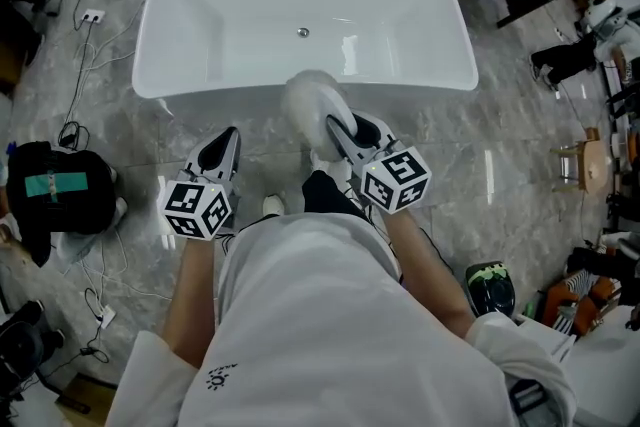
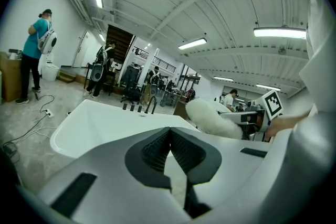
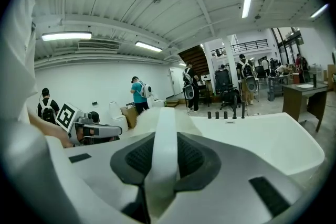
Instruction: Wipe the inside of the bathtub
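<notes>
The right tool (image 1: 340,129) is clamped on the handle of a fluffy mop (image 1: 308,98), whose head overlaps the near rim of the bathtub (image 1: 200,25) ahead. The left tool (image 1: 230,137) is closed and empty, short of the tub.

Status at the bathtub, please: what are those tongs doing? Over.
Left tongs shut, empty. Right tongs shut on fluffy white duster. Duster above near rim of bathtub. Nothing seen blocking the tub.
</notes>
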A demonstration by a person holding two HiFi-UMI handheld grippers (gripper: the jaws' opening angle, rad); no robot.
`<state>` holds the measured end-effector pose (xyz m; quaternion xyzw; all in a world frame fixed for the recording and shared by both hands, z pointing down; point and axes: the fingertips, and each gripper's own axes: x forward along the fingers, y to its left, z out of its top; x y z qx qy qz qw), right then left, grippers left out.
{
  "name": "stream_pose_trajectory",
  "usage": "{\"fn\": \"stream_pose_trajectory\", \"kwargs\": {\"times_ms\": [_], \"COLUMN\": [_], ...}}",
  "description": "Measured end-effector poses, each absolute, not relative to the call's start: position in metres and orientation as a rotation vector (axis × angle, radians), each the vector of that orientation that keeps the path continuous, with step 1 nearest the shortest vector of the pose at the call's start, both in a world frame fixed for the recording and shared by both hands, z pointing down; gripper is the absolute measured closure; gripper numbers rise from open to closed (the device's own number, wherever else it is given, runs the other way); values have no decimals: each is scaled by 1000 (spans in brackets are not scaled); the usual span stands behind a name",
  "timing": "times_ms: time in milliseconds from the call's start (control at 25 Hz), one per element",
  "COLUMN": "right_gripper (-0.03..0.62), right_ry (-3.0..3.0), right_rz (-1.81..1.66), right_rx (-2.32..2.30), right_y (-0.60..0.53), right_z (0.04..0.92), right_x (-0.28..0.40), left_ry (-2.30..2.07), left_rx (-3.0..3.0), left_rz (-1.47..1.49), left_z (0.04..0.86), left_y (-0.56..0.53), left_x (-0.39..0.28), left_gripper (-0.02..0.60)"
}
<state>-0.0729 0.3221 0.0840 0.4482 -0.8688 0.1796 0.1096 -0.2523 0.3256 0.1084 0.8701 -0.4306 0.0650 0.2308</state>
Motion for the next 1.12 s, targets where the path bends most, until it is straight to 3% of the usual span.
{"fn": "stream_pose_trajectory", "kwargs": {"times_ms": [1120], "right_gripper": [494], "right_ry": [-2658], "right_rz": [684], "right_rx": [837], "right_y": [120], "right_z": [148], "right_x": [3], "left_ry": [-1460], "left_rx": [2189], "left_rz": [298], "left_z": [133], "left_y": [146], "left_x": [-131], "left_gripper": [571]}}
